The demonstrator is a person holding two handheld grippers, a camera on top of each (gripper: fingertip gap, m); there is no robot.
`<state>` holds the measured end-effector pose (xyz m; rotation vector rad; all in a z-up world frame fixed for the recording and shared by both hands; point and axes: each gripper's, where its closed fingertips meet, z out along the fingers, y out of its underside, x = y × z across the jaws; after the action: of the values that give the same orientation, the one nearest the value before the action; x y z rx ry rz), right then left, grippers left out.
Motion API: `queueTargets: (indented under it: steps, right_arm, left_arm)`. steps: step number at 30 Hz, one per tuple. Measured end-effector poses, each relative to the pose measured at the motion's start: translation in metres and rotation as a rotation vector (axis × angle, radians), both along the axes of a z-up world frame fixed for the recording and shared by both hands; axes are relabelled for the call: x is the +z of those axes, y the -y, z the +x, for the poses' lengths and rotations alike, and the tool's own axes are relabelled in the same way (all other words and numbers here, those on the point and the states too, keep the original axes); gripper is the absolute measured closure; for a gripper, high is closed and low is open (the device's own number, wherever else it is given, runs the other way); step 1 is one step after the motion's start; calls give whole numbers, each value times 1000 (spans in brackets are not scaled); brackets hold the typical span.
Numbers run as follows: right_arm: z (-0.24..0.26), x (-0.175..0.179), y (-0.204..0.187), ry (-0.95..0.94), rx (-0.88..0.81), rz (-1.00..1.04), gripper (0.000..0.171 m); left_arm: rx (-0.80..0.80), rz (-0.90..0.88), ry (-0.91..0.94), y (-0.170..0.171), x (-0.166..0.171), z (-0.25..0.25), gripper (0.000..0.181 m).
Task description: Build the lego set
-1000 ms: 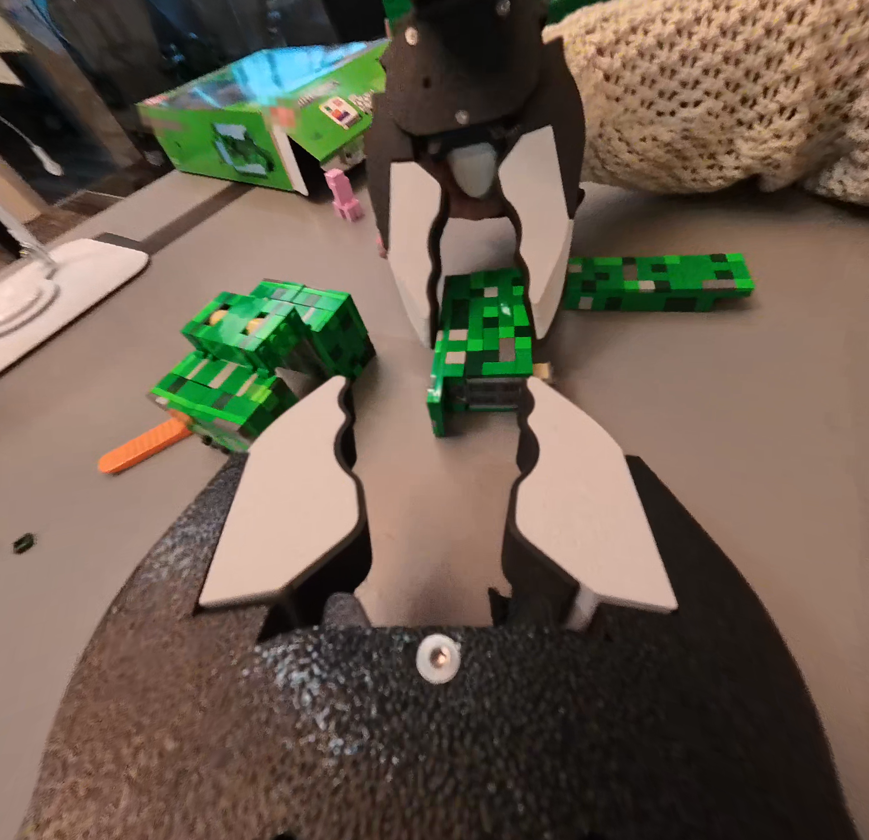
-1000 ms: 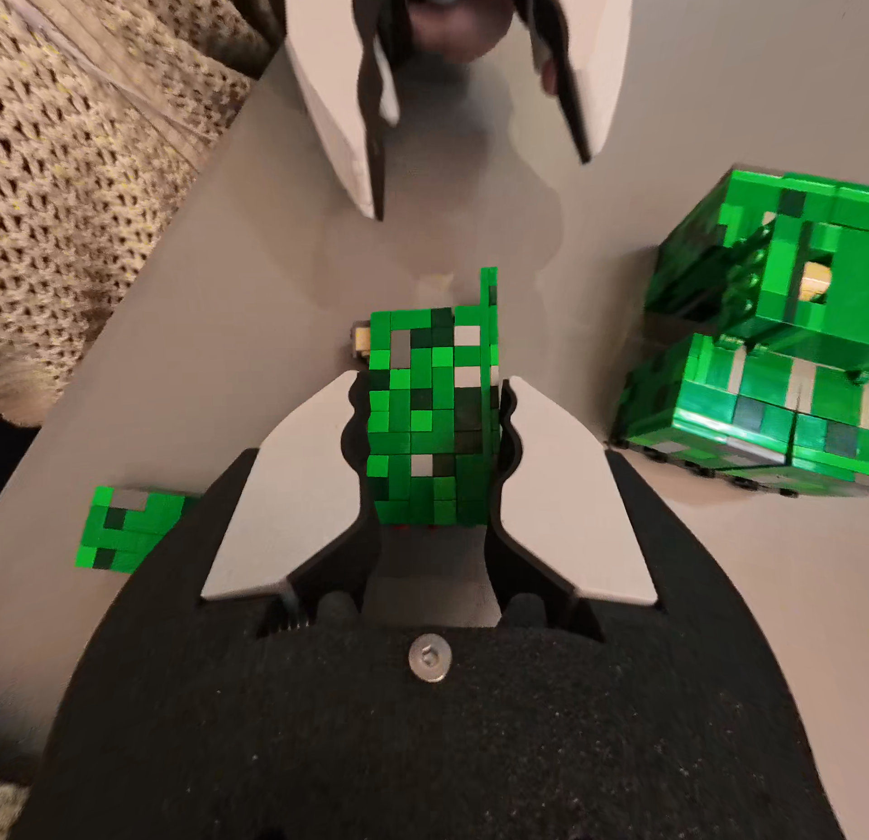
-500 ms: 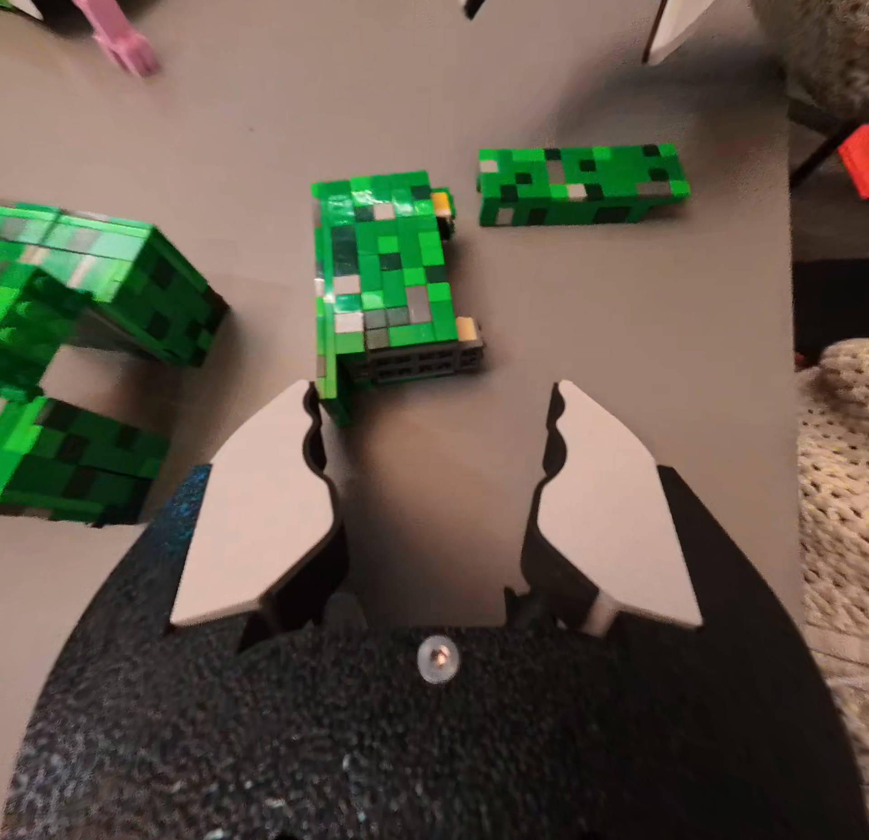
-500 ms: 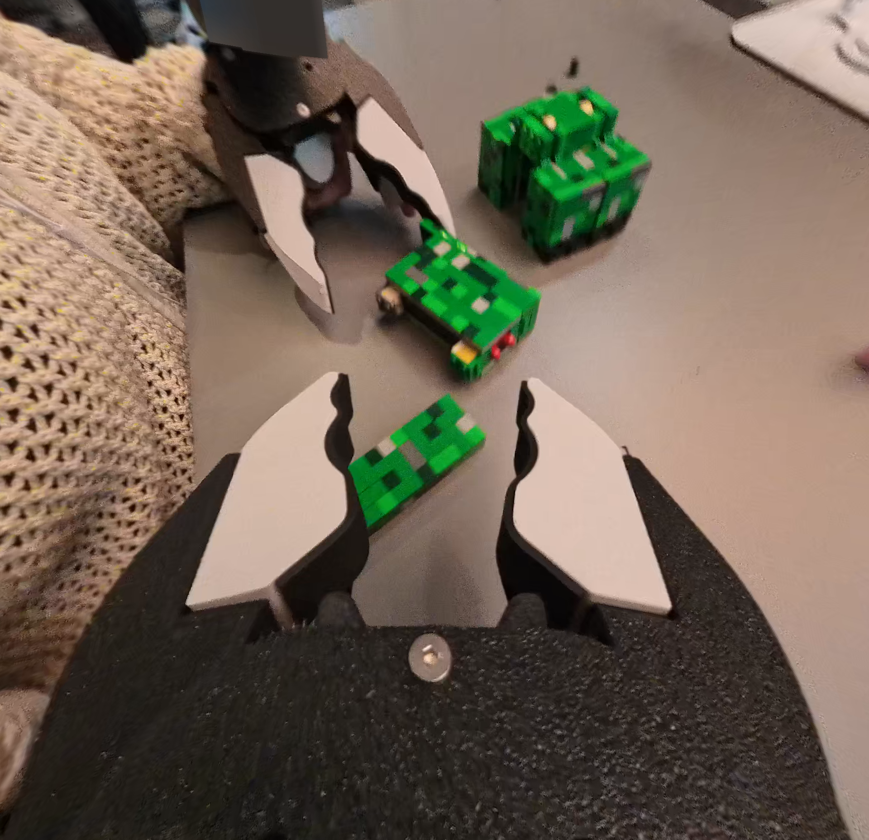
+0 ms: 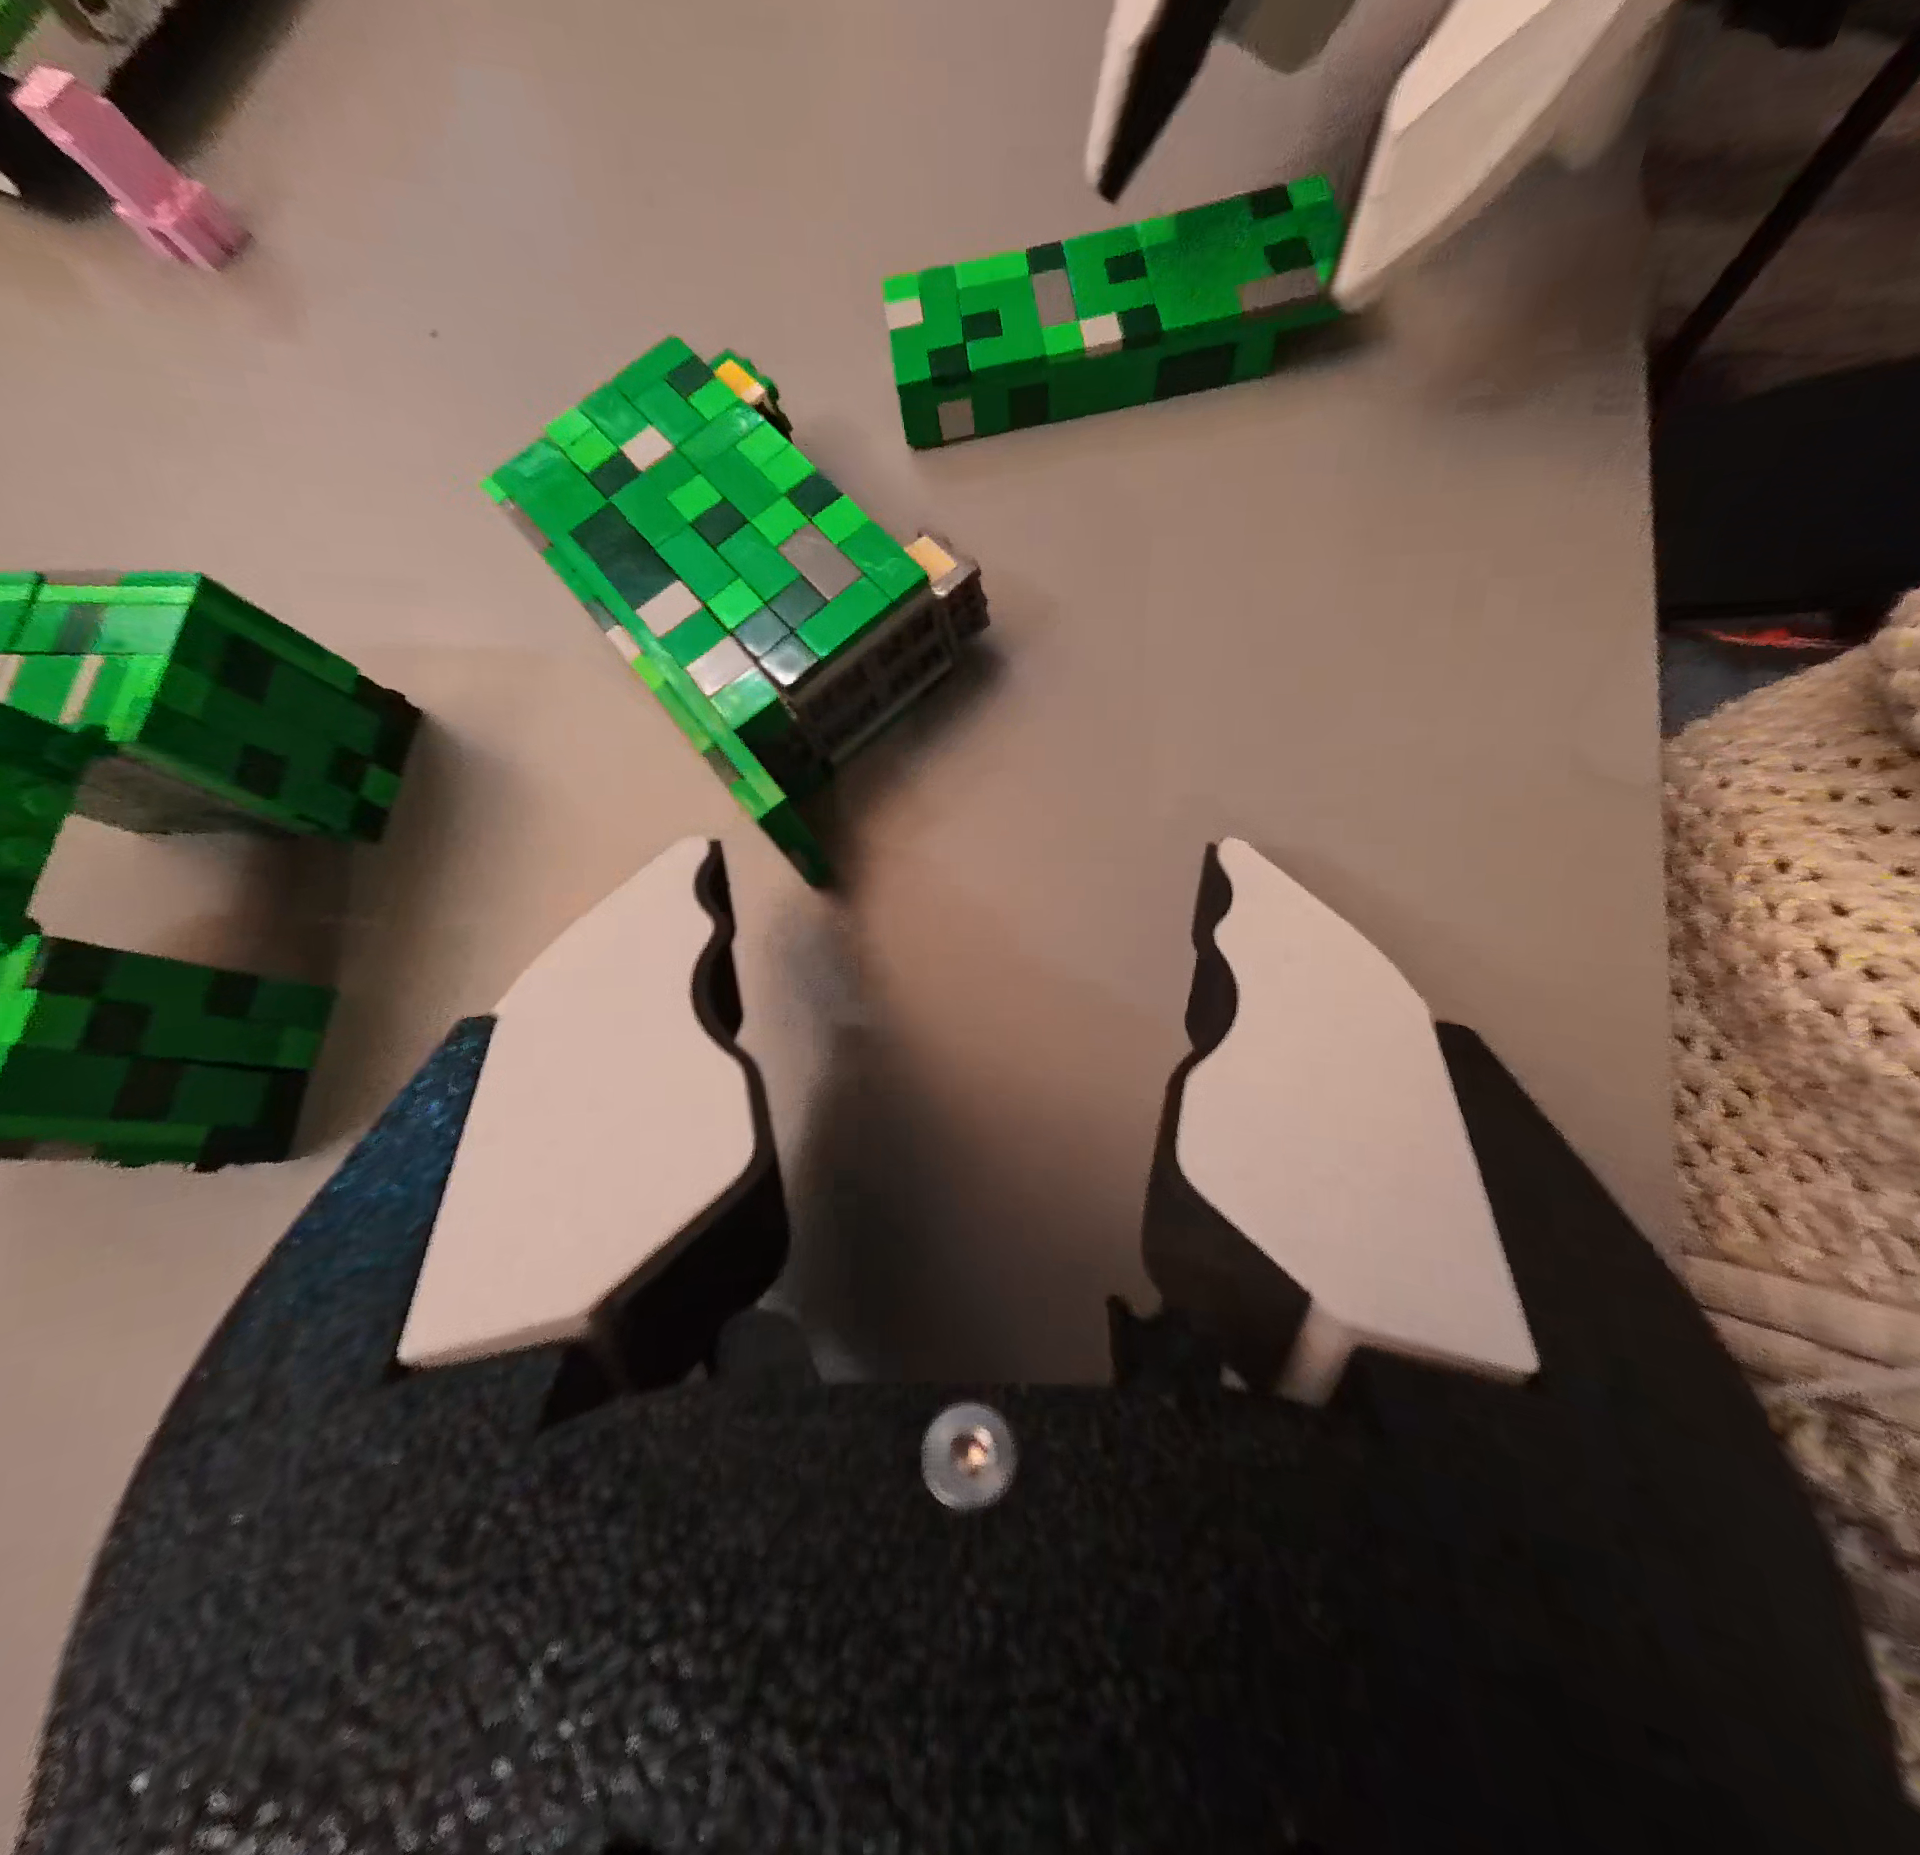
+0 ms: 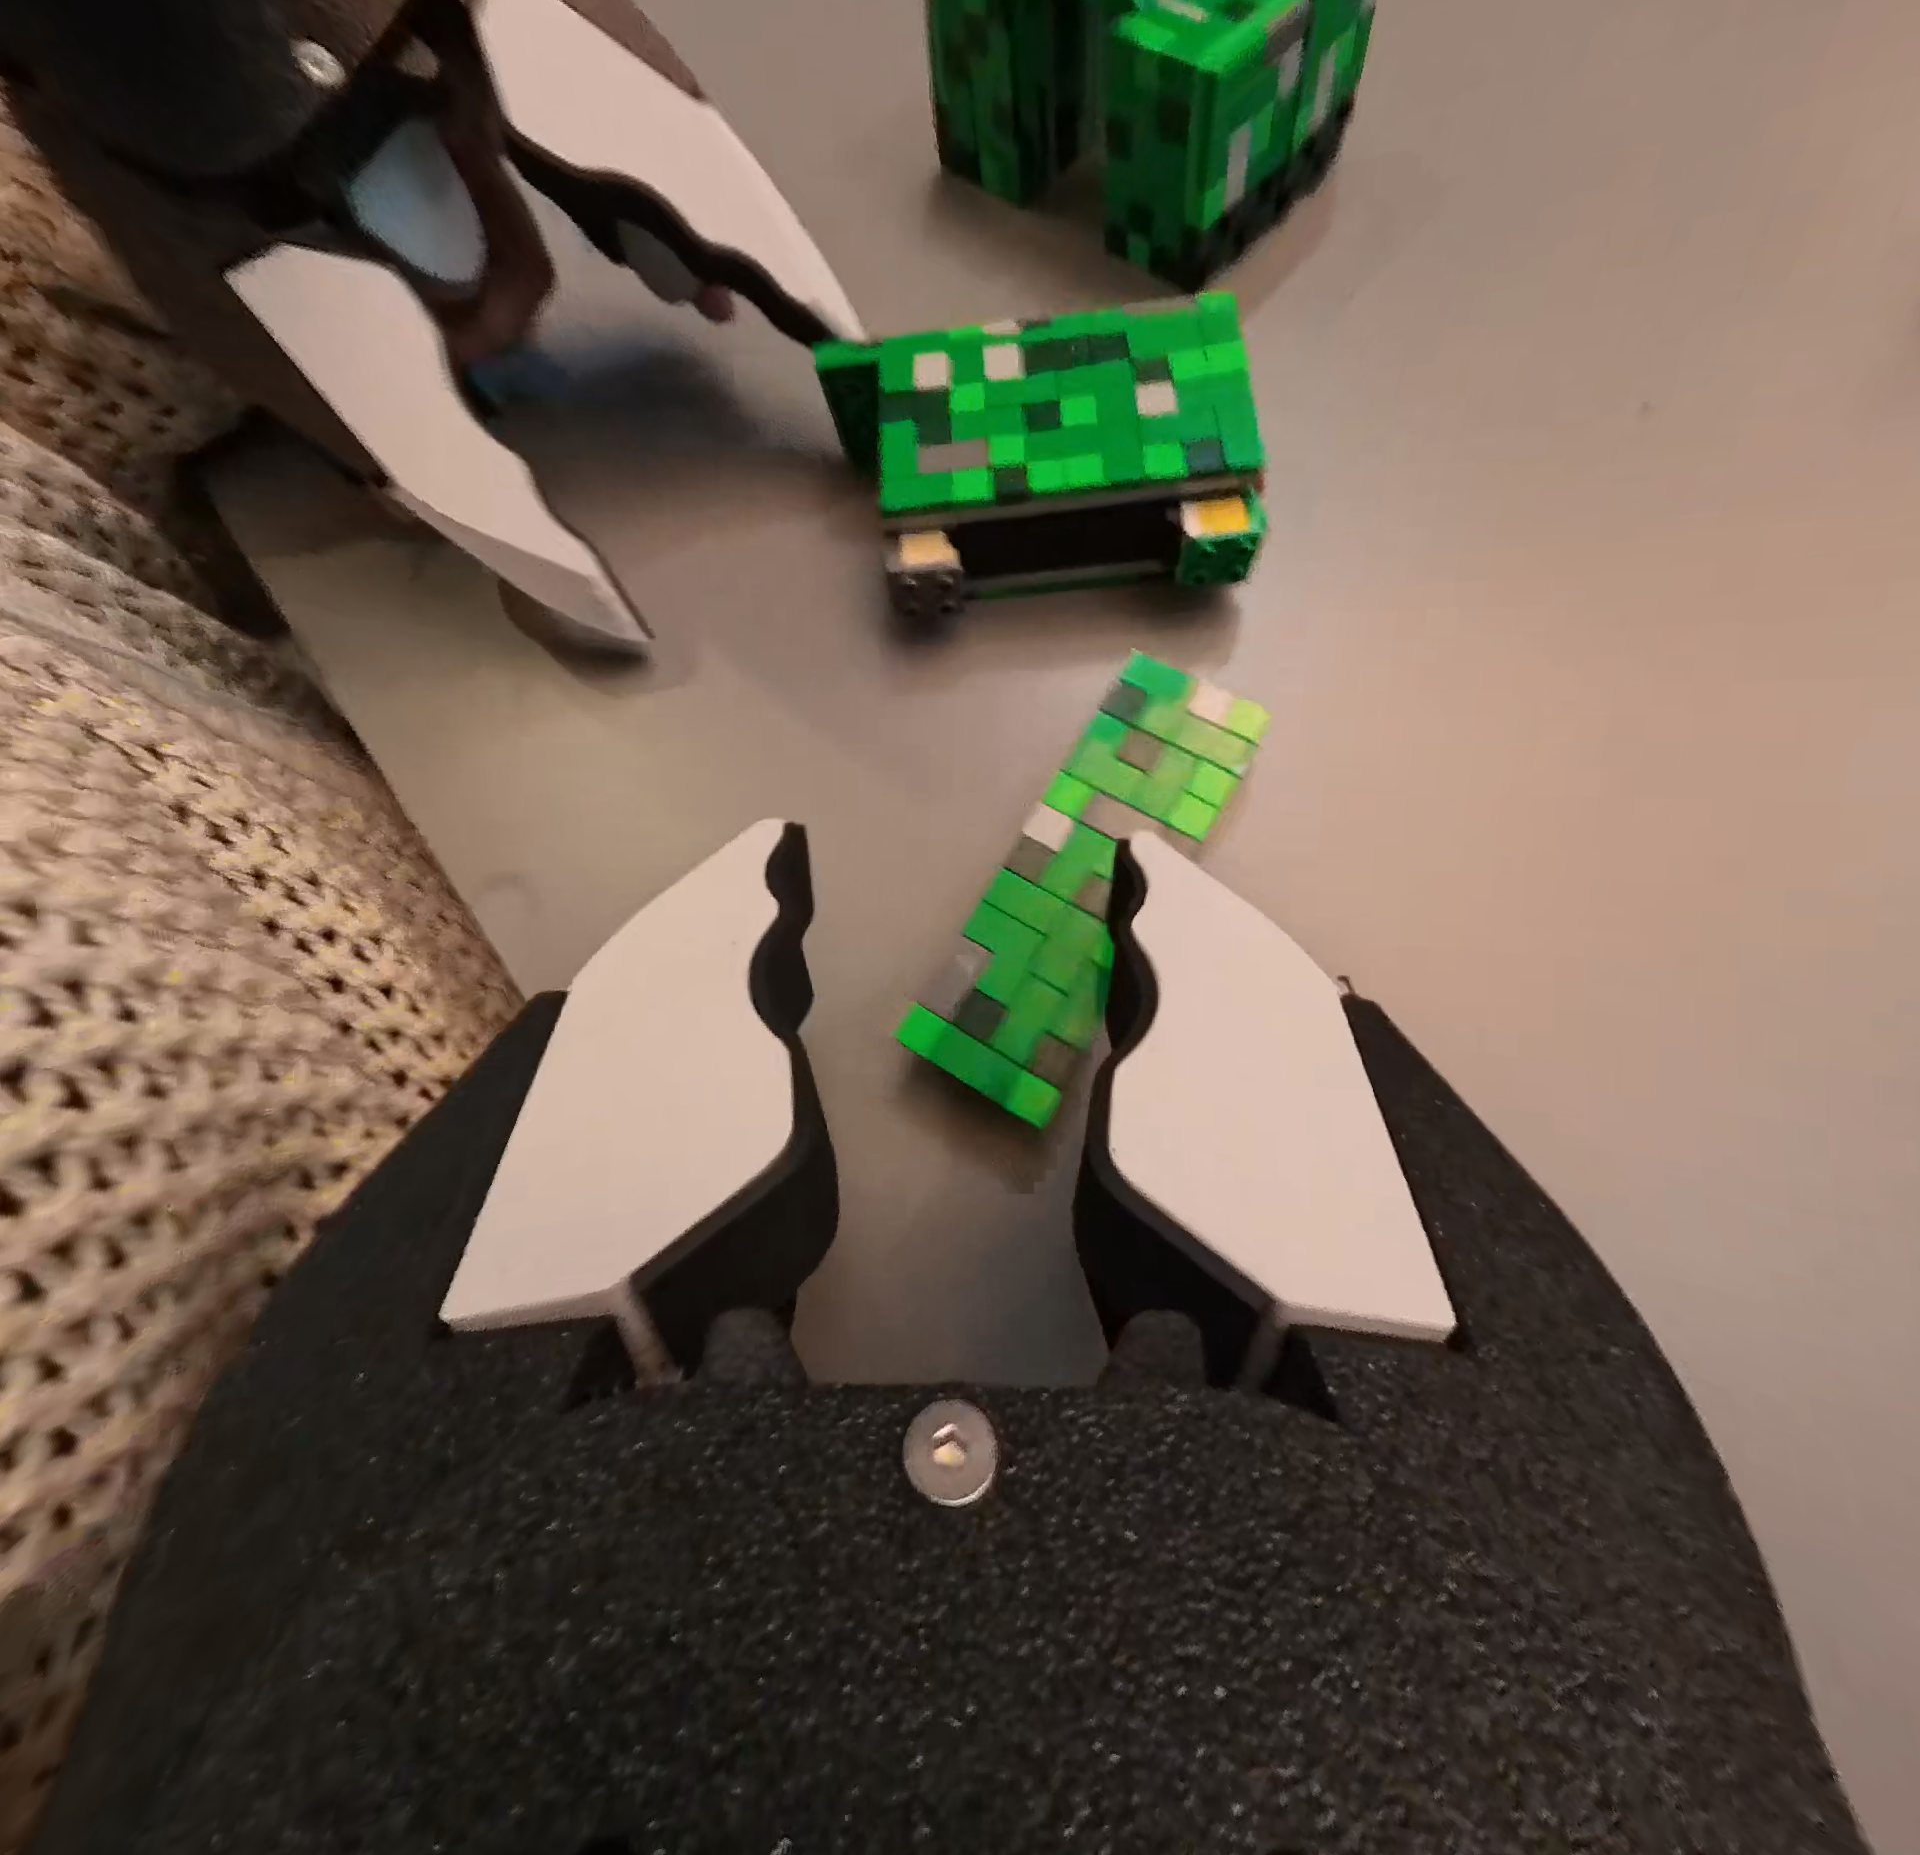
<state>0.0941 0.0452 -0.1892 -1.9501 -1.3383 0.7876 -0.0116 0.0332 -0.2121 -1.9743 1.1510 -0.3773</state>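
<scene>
right gripper spread, seemingly touching long green block; body block beyond.

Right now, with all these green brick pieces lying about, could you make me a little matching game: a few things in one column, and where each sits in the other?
Things:
1. long green block
2. boxy green block
3. big green build
4. pink piece

Places:
A. far corner of the table, left wrist view
B. between the fingers of the right hand-held gripper
C. lying mid-table, open dark side showing
D. standing beyond the boxy block, right wrist view

Pairs: 1-B, 2-C, 3-D, 4-A
</scene>
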Motion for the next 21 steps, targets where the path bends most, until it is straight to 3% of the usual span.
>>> queueTargets:
  steps: [5, 14, 21]
  right_arm:
    - [-22, -3, 19, -19, 44, -50, 119]
    - [6, -8, -13, 80, -154, 23, 118]
    - [12, -29, -17, 229, -172, -59, 116]
  left_arm:
    - [5, -43, 31, -7, -2, 1, 93]
    - [-68, -89, 49, 3, -7, 16, 96]
    - [-107, -60, 12, 10, -6, 24, 99]
